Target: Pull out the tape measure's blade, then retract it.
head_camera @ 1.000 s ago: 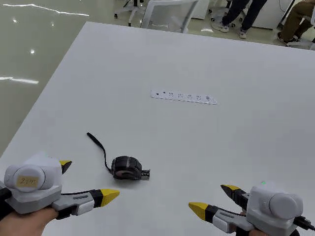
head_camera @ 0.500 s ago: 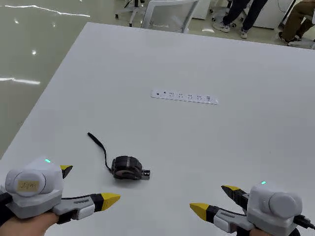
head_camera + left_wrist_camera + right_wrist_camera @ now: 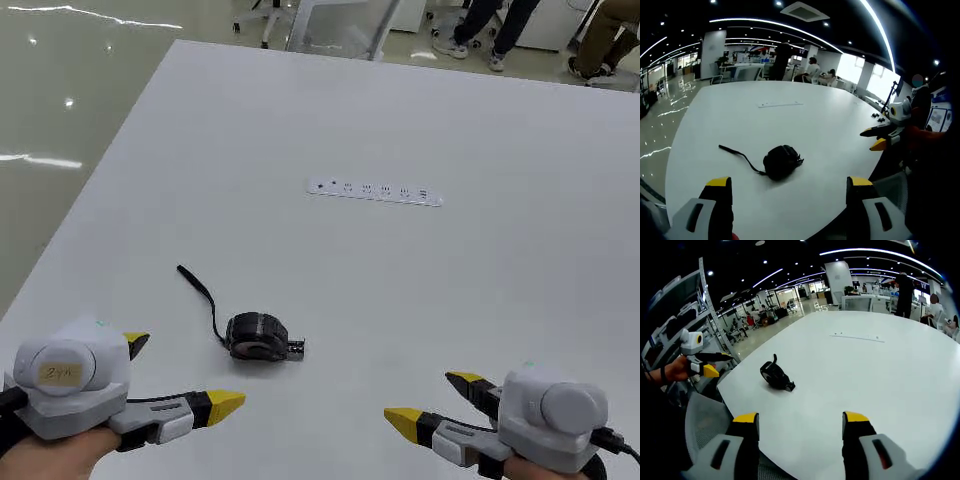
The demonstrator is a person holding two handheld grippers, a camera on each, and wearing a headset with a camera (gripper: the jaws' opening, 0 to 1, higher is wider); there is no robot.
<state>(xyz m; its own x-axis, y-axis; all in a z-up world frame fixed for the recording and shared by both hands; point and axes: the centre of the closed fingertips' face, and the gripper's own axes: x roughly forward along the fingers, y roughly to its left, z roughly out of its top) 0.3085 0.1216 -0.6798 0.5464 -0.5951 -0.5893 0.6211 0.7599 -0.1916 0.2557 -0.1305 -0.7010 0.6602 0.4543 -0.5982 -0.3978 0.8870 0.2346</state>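
Both wide open, left hand-held gripper (image 3: 188, 370) and right hand-held gripper (image 3: 425, 397) flank the tape measure (image 3: 258, 337).

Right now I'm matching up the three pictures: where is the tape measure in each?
Head view: tape measure lower left of centre.
Left gripper view: tape measure near centre, above the jaws.
Right gripper view: tape measure left of centre.
Shared landmark: the power strip beyond it.

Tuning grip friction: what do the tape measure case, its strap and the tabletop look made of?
Tape measure case: dark, matte, probably rubber-clad plastic; too small to confirm. Strap: thin black cord or webbing, lying limp and curved. Table: smooth white, laminate-like, soft sheen, no grain.
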